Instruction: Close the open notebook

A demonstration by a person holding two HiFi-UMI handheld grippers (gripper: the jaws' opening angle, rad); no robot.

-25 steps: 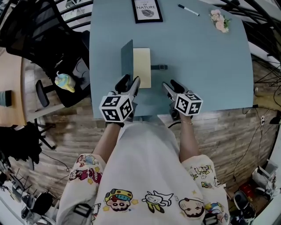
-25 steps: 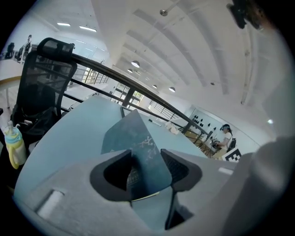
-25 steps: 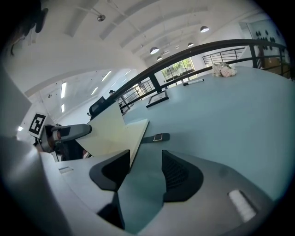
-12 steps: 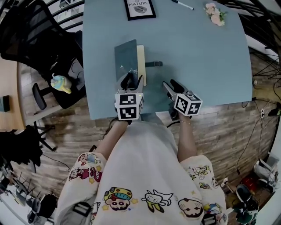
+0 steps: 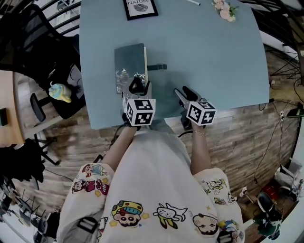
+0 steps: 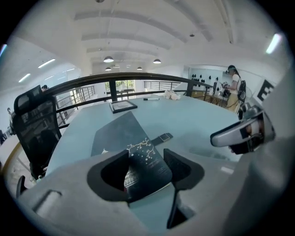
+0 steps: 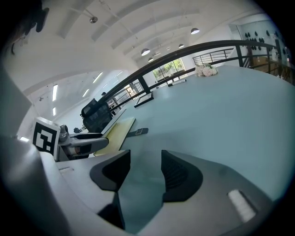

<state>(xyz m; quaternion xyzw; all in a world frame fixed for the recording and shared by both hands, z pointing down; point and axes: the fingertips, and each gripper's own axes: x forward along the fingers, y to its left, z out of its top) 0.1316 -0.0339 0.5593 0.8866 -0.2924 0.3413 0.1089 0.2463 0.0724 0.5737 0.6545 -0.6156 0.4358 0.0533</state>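
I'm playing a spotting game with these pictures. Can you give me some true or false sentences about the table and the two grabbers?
1. The notebook lies on the table with its dark cover up. True.
2. The right gripper holds a pen. False: its jaws are apart and nothing is between them.
3. The left gripper has its jaws apart around the notebook's near corner. True; they have just been opening.
4. The framed picture rests on the notebook. False: it lies apart, near the table's far edge.
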